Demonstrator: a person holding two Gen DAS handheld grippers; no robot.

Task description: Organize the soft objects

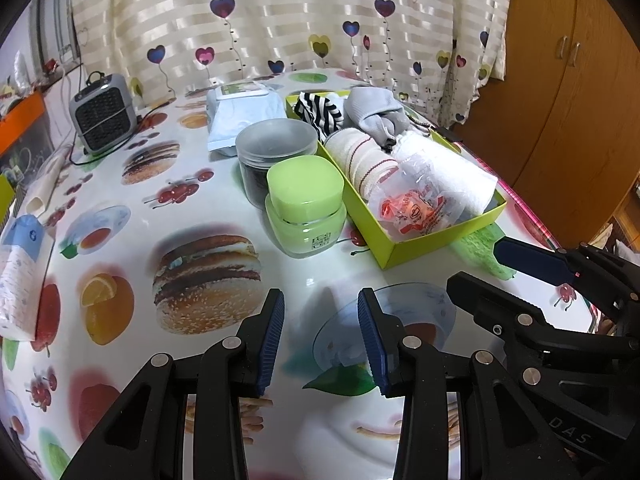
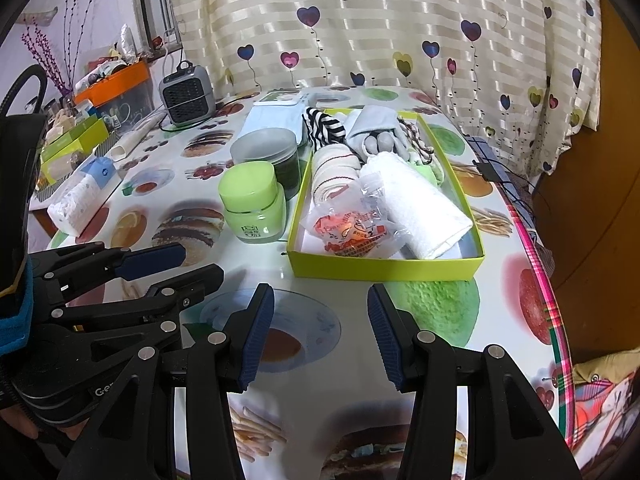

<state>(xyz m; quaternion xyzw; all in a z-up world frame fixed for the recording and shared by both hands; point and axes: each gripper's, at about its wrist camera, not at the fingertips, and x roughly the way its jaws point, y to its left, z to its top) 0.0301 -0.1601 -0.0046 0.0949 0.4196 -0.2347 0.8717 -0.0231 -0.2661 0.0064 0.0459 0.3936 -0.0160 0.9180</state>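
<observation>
Ribbed blue pads line the black fingers (image 1: 272, 336) of the left gripper (image 1: 321, 340), which stand wide apart at the bottom of the left wrist view with nothing between them, only the glossy printed tablecloth (image 1: 192, 216). The right gripper (image 2: 321, 334) at the bottom of its own view is just as wide and equally empty. Each tool shows in the other's camera: the right one enters from the lower right of the left view, the left one from the lower left of the right view, both angled toward the centre and held low above the table.

The lime-green box (image 2: 384, 268), a shallow cardboard rectangle, sits in the middle of the right view and the upper right of the left view. It is packed with soft things: a rolled white towel (image 2: 420, 208) with a nubby weave, a cream cloth roll (image 2: 332, 172) with thin red stripes, a crinkled clear plastic packet (image 2: 352, 228) printed in red and orange lying at the near end, grey fabric (image 2: 376, 128) and a black-and-white striped cloth (image 2: 324, 126) toward the far end.

Just left of the box stands a squat green jar (image 2: 254, 208) with a rounded-square lid, touching or nearly touching a frosted round jar (image 2: 272, 156) behind it. A small grey heater (image 2: 186, 94) stands in the upper left.
</observation>
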